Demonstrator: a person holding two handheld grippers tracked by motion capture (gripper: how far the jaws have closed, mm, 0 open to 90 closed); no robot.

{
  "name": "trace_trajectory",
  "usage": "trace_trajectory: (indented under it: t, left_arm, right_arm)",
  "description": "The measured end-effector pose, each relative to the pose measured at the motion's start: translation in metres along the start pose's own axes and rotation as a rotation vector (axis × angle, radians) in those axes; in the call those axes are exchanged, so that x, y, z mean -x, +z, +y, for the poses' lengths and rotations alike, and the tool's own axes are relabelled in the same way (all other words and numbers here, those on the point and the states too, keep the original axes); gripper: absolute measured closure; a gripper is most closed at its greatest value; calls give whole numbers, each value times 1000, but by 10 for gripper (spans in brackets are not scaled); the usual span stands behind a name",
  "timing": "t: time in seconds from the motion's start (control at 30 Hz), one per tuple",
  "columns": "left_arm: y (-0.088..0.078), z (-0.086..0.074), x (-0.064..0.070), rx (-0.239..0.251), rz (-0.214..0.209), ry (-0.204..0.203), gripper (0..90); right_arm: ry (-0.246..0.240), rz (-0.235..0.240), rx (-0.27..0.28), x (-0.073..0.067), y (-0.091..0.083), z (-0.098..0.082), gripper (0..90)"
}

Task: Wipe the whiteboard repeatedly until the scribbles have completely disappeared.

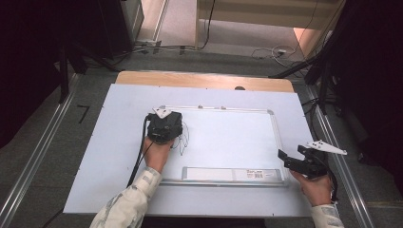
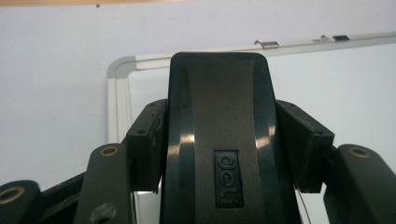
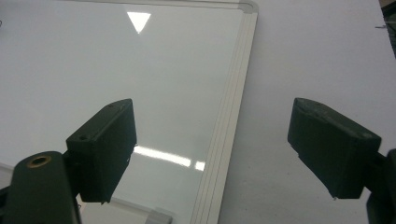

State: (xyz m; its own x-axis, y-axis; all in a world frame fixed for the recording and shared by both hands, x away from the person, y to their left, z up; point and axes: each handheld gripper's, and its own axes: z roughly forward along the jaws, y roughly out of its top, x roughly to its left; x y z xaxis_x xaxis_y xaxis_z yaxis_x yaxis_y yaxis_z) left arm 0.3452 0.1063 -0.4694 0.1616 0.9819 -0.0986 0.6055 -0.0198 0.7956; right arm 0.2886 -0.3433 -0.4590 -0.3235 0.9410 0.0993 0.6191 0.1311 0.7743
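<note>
A whiteboard (image 1: pixel 233 135) with a silver frame lies flat on the white-covered table (image 1: pixel 109 156). Thin black scribbles (image 1: pixel 183 138) mark its left part. My left gripper (image 1: pixel 164 127) hovers over the board's upper left area, shut on a black board eraser (image 2: pixel 219 140) with a "deli" logo. In the left gripper view both pads (image 2: pixel 150 140) press the eraser's sides, and the board's top left corner (image 2: pixel 117 70) lies just beyond. My right gripper (image 1: pixel 291 155) stands open at the board's right edge; in the right gripper view (image 3: pixel 210 149) nothing is between its jaws, and the frame (image 3: pixel 229 121) runs between them.
A long silver strip with a label (image 1: pixel 230 174) lies along the board's near edge. Small metal clips (image 2: pixel 267 44) sit on its top frame. The table's bare wooden rim (image 1: pixel 204 80) shows at the back. Dark stands and cables (image 1: pixel 275 51) are on the floor around.
</note>
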Motion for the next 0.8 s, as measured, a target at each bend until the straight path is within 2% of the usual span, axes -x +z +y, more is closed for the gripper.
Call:
trace_trajectory:
  t: [0.5,0.67,0.8]
  left_arm:
    - [11,-16,19,-38,-33,46,408]
    - [17,-23,22,-69,-33,63,408]
    - [17,-24,24,-57,-20,73,406]
  right_arm:
    - [-2,1,0,0,0,0,142]
    - [0,3,0,0,0,0,142]
    - [1,2,0,1,0,0,142]
